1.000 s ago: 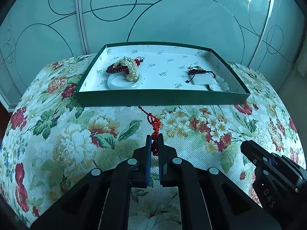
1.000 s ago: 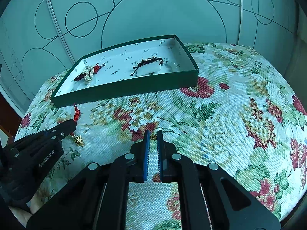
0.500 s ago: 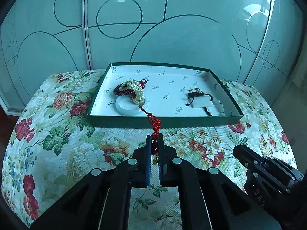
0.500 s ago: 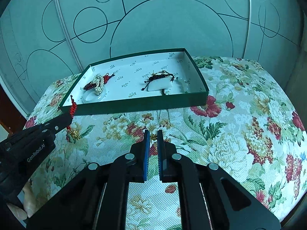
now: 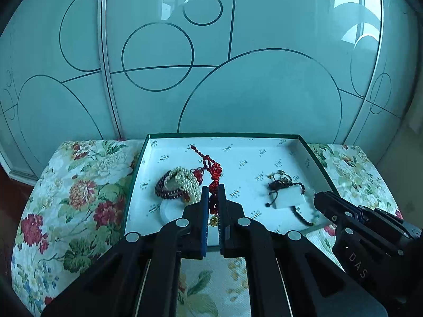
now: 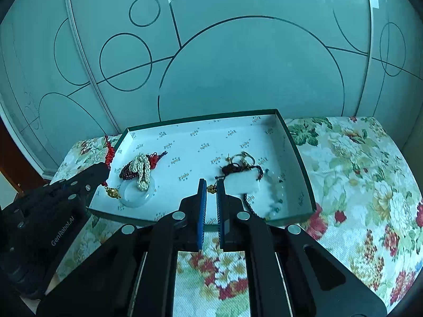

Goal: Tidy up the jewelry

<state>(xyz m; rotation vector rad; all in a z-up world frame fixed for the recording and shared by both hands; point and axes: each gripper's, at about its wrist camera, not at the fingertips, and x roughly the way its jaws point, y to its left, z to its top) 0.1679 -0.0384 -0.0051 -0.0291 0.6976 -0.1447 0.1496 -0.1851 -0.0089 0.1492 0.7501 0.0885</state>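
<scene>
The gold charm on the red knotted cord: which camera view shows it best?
The right wrist view: the gold charm hangs clear below the left gripper, against the box's white floor. In the left wrist view only a sliver of it shows between the fingers.

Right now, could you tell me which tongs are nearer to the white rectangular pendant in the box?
Right. The right tongs sit just beside the white rectangular pendant, at its left end; the left tongs, shut on the red knotted cord, are over by the pearl pile.
</scene>
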